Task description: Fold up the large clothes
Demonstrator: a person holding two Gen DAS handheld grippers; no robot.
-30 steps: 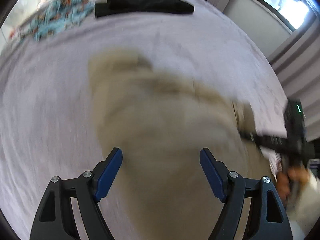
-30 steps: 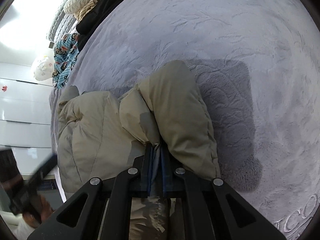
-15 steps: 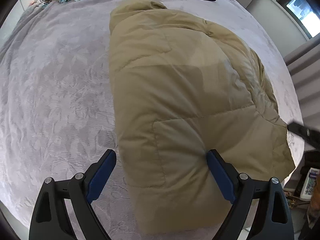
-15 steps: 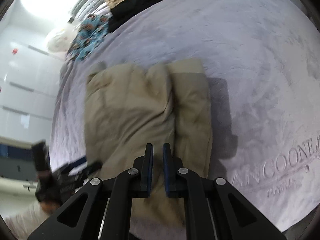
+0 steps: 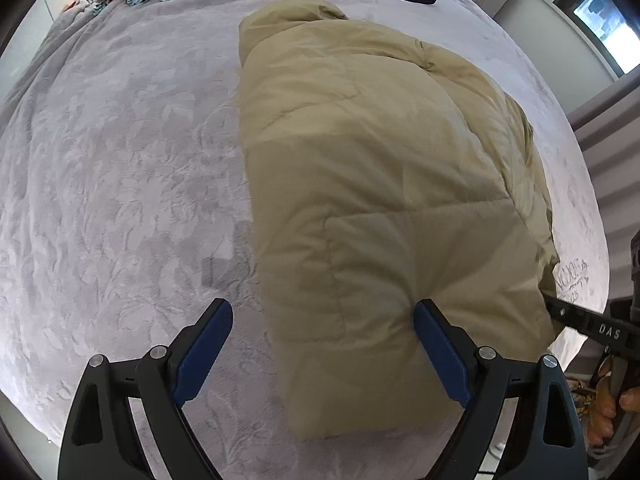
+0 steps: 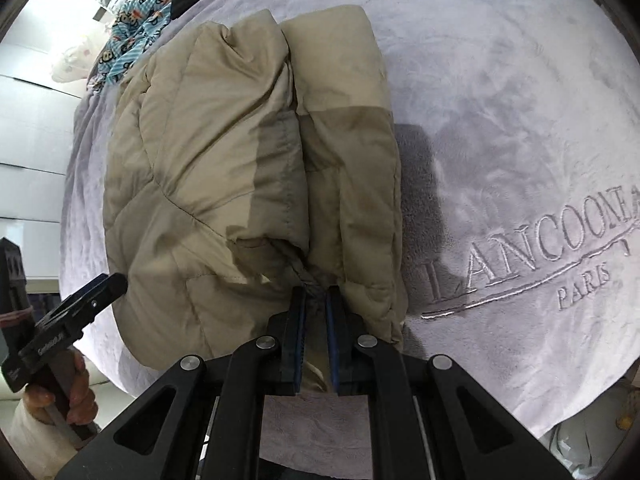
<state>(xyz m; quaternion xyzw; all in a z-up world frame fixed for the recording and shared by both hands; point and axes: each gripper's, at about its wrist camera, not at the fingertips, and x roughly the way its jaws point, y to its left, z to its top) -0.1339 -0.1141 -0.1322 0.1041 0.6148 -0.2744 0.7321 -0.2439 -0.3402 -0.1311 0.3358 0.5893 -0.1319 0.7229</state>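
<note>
Tan puffer jacket (image 5: 384,200) lies folded on the grey bed cover (image 5: 120,160), just ahead of both your claws. Left claw (image 5: 324,344) has just been opening, now wide w/ jacket's near corner between the pads, not gripped. Right claw (image 6: 316,336) is narrow, nearly closed, at jacket's near edge; can't tell if fabric's pinched.

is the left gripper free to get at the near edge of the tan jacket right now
Probably yes: the left gripper hangs open and empty just above the tan jacket, whose near edge lies between its fingers with nothing covering it.
</note>
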